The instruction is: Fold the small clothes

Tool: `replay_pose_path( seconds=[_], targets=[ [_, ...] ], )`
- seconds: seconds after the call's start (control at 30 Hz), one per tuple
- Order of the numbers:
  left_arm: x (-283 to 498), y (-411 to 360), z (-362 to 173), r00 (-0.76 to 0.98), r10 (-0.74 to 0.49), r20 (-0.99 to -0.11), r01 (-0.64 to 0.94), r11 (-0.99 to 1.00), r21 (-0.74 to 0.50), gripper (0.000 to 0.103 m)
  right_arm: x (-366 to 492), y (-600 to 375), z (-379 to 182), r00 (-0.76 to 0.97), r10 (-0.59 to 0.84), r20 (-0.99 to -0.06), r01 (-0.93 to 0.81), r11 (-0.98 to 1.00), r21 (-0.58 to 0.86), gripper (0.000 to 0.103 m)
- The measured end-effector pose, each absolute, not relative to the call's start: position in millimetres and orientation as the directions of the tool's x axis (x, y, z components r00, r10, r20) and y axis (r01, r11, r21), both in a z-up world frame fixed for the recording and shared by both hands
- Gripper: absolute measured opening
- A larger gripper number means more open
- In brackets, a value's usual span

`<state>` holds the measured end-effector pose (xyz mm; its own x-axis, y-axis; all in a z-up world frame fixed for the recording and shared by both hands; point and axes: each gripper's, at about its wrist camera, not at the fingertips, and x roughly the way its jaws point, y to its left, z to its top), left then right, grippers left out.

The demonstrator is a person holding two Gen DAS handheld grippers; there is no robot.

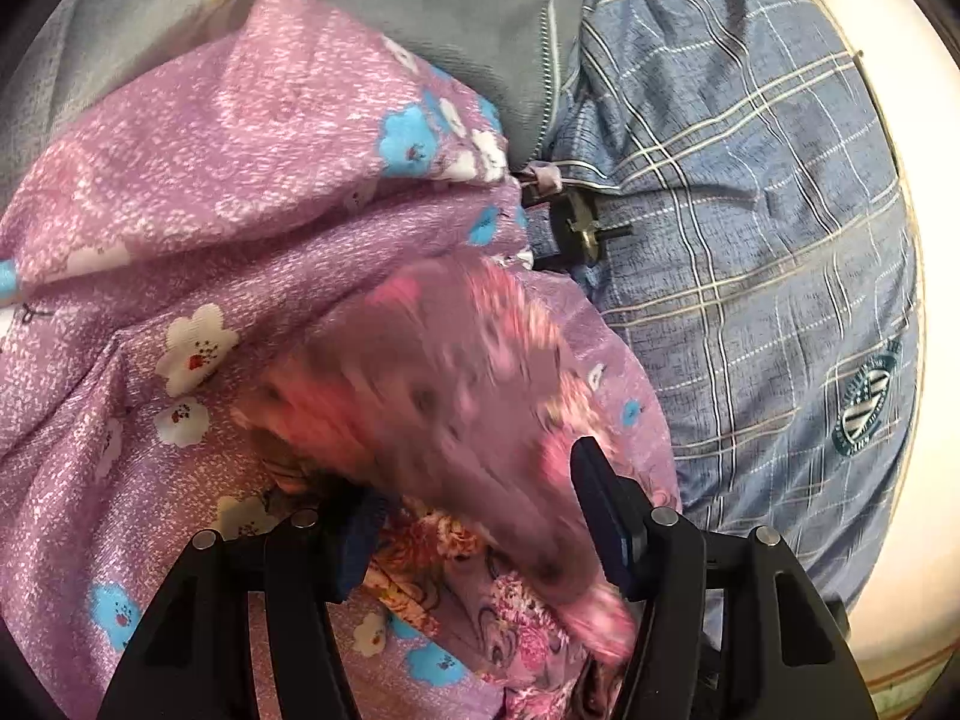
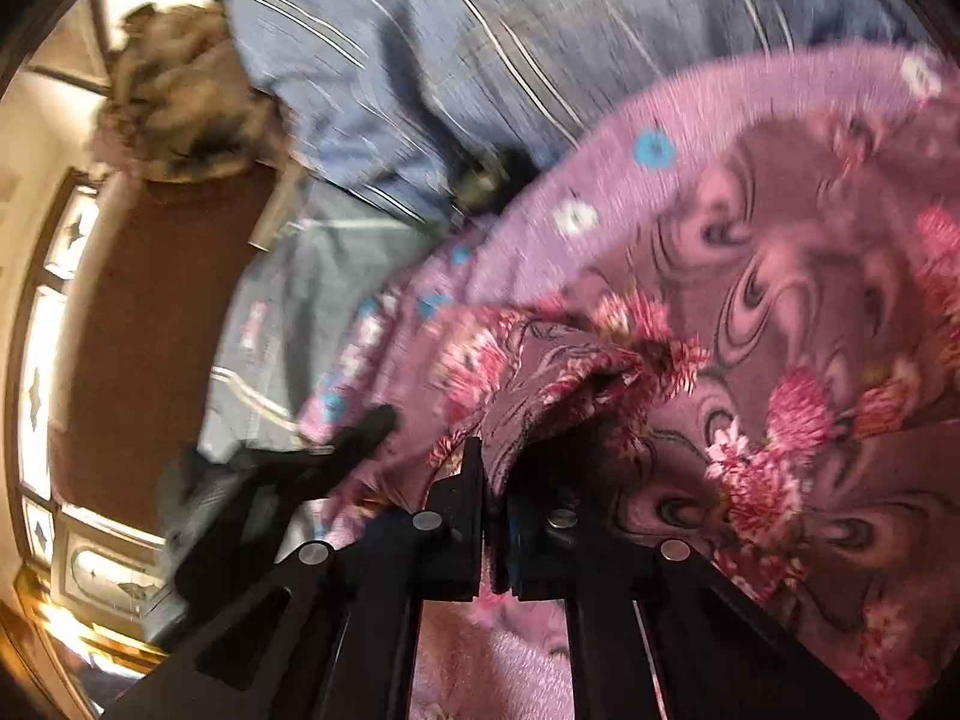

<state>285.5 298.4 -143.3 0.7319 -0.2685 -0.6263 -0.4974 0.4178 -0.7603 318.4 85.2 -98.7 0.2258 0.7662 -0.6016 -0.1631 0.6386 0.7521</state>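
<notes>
Small garment [image 2: 750, 312]: thin mauve cloth w/ dark swirls & bright pink-red flowers, soft, rumpled. It lies bunched on top of a lilac cloth [image 1: 198, 192], speckled white w/ blue & white blossoms, creased in long ridges. In the left wrist view the same garment [image 1: 456, 384] shows as a blurred pink-mauve fold hanging between the fingers.

Right claw [image 2: 495, 480]: jaws closed tight, pinching a folded edge of the flowered garment; cloth peaks up over the tips like a little tent. Points down at a slant.

Left claw [image 1: 474, 516]: jaws stand apart, garment draped between them; can't tell if the pads press on it. The right-hand finger [image 1: 600, 510] is a flat dark blade, tilted. Also angled down.

Beyond: blue-grey plaid sheet [image 1: 750, 180] w/ white lines & a round green crest [image 1: 867, 399], on the bed. Grey fleecy cloth [image 1: 456, 30] w/ stitched edge up top. A small dark metal object [image 1: 579, 231] sits at the lilac cloth's edge; what it is, unclear.
</notes>
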Motion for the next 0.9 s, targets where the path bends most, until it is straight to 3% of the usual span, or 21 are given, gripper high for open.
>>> replay_pose_path(
  seconds=[0.03, 0.13, 0.17, 0.43, 0.67, 0.9],
  targets=[
    [285, 297, -142, 0.736, -0.262, -0.625, -0.498, 0.417, -0.761, 0.055, 314, 75, -91, 0.260, 0.772, -0.580, -0.174, 0.628, 0.758, 0.005],
    [285, 284, -131, 0.744, -0.270, -0.612, -0.471, 0.437, -0.766, 0.019, 306, 45, -74, 0.324, 0.783, -0.532, -0.181, 0.603, 0.777, 0.005],
    [283, 279, -125, 0.748, -0.279, -0.602, -0.455, 0.444, -0.771, 0.014, 304, 33, -67, 0.346, 0.785, -0.515, -0.182, 0.594, 0.783, 0.005],
    [285, 174, -61, 0.770, -0.361, -0.526, -0.239, 0.601, -0.762, 0.014, 275, -87, -18, 0.504, 0.718, -0.480, -0.188, 0.634, 0.750, 0.005],
    [301, 60, -63, 0.626, -0.502, -0.597, -0.048, 0.739, -0.672, 0.014, 236, -199, -10, 0.633, 0.568, -0.526, -0.091, 0.729, 0.678, 0.005],
    [290, 24, -62, 0.583, -0.504, -0.637, 0.075, 0.814, -0.576, 0.034, 217, -286, -44, 0.698, 0.316, -0.642, 0.109, 0.840, 0.532, 0.006]
  ],
)
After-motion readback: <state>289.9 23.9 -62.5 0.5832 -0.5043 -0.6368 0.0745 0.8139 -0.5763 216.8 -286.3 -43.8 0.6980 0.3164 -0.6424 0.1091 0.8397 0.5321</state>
